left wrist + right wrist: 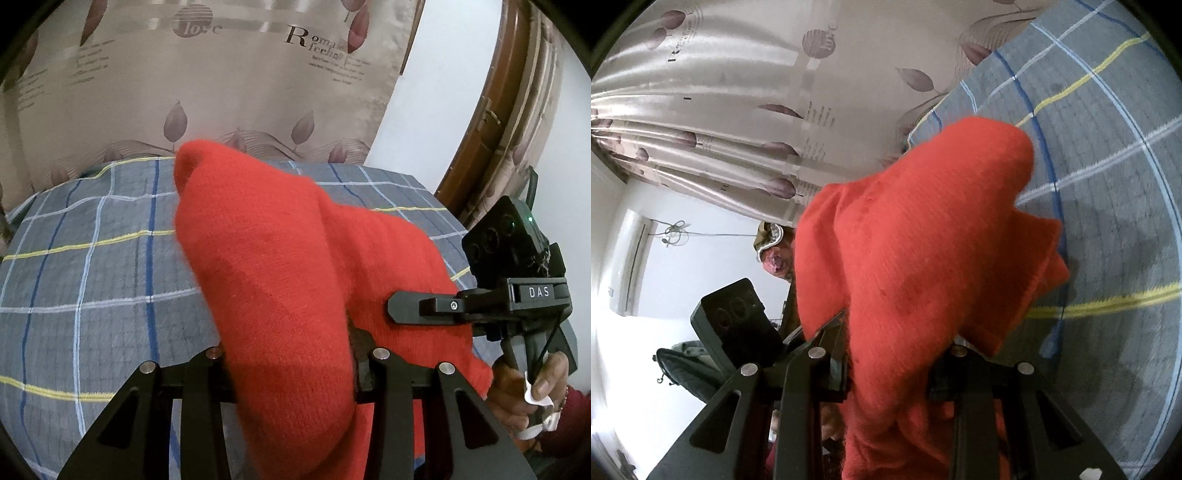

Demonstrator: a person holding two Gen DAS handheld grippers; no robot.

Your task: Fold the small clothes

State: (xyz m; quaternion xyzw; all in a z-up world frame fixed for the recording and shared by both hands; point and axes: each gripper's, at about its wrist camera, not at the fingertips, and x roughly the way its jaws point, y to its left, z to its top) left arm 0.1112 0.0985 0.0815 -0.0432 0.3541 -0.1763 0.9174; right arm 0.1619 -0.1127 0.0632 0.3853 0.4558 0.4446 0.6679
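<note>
A: Draping over the left claw (291, 354) in its own view, a red knitted garment (280, 266) is rising in a soft peak above a bed covered by a grey checked sheet (92, 258). Are its fingers gripping the cloth?

B: They are hiding under the wool, so I cannot tell whether they are apart or together. Only the black linkage arms are showing on either side of the fabric.

A: And the right claw (402, 306)?

B: It is coming in from the right side of the left view, its tip lying against the garment's lower edge, with a hand (532, 384) wrapping around the handle. In its own view the right claw (897, 365) is buried in the same red garment (923, 240), so its state is also beyond telling.

A: Where is the garment sitting?

B: It is bunching up over both claws, its far folds trailing down toward the checked sheet (1108, 221). A leaf-printed curtain (221, 92) is hanging behind the bed.
</note>
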